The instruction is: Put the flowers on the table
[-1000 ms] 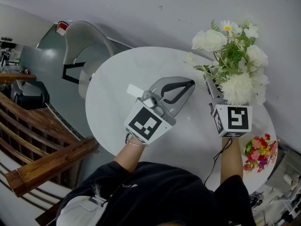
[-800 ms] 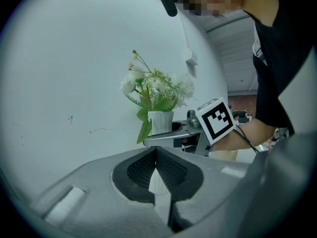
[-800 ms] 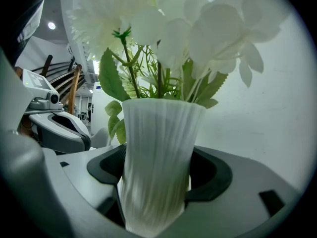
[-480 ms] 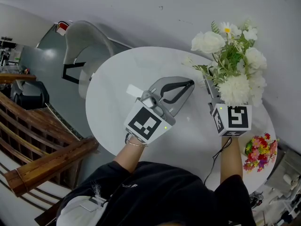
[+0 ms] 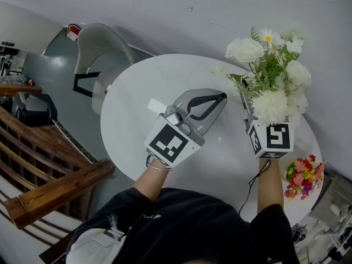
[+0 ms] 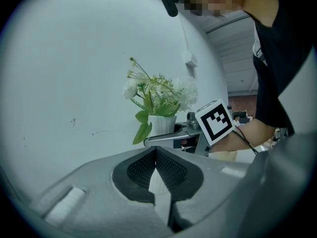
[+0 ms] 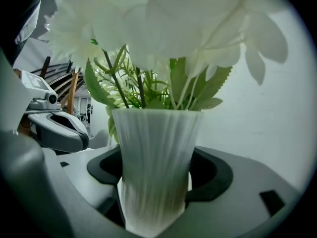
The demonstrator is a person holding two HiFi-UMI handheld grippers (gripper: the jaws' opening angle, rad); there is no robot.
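my right gripper (image 5: 246, 102) clamps the vase (image 7: 156, 157) of flowers (image 5: 272, 76) over the table's (image 5: 137, 87) right side, and my left gripper (image 5: 217, 99) is closed on nothing at centre frame; next, i think, i lower the vase flat and release.

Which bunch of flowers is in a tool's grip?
The white bunch in its ribbed vase, clamped in the right tool; the colourful bunch is untouched.

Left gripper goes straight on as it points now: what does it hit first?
Likely the white vase held in the right gripper, dead ahead of the left gripper. Nothing shows between them, but depth is unclear.
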